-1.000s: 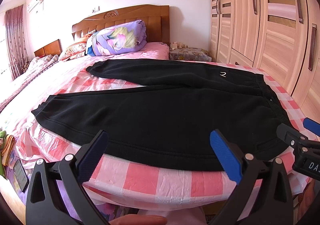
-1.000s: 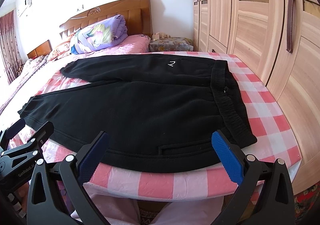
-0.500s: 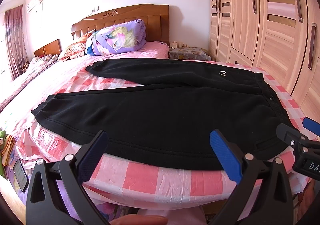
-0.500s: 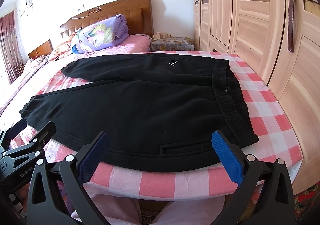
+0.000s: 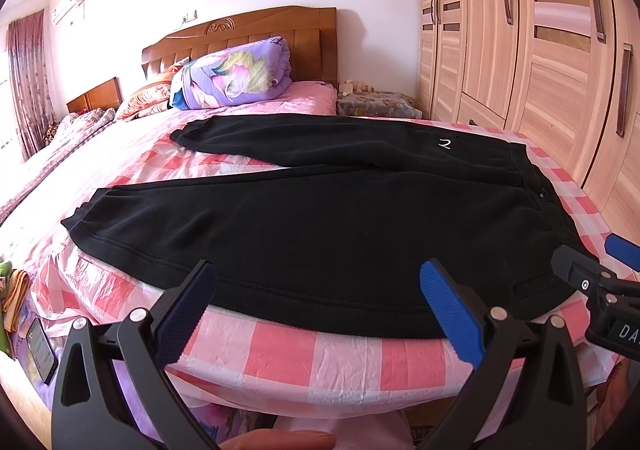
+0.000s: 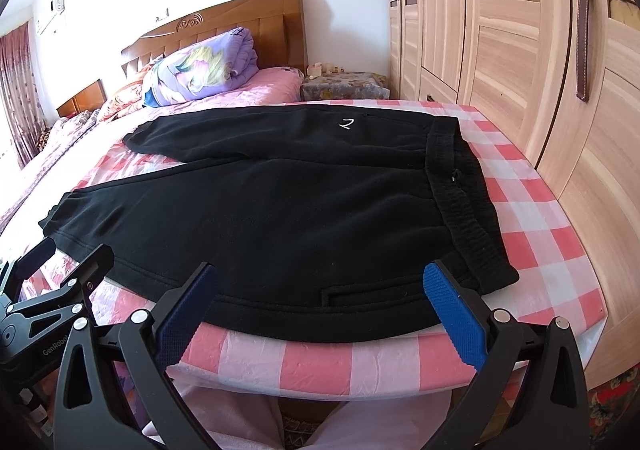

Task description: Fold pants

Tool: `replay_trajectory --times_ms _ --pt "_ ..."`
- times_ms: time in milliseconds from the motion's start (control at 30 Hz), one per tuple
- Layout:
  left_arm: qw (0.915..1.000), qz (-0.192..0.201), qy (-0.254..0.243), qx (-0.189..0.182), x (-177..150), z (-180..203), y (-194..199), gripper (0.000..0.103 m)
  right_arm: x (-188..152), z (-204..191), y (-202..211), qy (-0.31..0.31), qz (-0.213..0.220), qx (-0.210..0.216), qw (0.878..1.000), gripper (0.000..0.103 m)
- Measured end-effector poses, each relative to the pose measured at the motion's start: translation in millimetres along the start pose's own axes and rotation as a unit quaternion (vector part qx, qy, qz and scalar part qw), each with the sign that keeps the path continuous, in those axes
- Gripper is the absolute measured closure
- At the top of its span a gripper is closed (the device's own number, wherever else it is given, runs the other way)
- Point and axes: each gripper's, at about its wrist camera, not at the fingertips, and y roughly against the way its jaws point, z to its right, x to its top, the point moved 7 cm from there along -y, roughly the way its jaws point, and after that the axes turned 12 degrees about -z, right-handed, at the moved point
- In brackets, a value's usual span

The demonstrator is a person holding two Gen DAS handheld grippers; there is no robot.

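Little has shifted since a second ago: both our grippers hover at the near edge of the bed as before, the view only nudged slightly nearer. Item: black pants (image 5: 328, 234), laid flat on the pink checked sheet (image 5: 280, 362), long axis running left to right; waistband (image 6: 464, 210) at the right, toward the wardrobe (image 6: 520, 50), leg cuffs pointing left. Far leg angles off toward the headboard (image 5: 248, 38), near leg lies along the bed's near edge, a wedge of sheet showing between them. Small white mark (image 6: 346, 124) on the far leg near the waist. Left gripper (image 5: 316, 308): jaws spread wide, empty, just short of the near leg's hem. Right gripper (image 6: 320, 310): likewise spread wide and empty, facing the hip and pocket slit. Open room: bare sheet right of the waistband and left beyond the cuffs; the near edge leaves a narrow strip only. Folded floral quilt (image 5: 236, 78) rests far off by the headboard, well apart from the pants.
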Motion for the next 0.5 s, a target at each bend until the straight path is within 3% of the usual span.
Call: replay_trajectory --times_ms 300,367,500 --pt "0.999 -0.034 0.013 -0.028 -3.6 -7.1 -13.6 0.001 -0.7 9.8 -8.3 -0.009 -0.011 -0.002 1.0 0.004" --pt "0.999 -0.036 0.009 -0.023 -3.2 -8.3 -15.6 0.001 1.3 13.6 -10.7 -0.006 -0.011 -0.007 1.0 0.004" --pt "0.9985 -0.05 -0.003 0.024 -1.5 -13.3 -24.2 0.001 4.3 17.3 -19.4 0.005 -0.018 0.005 1.0 0.004"
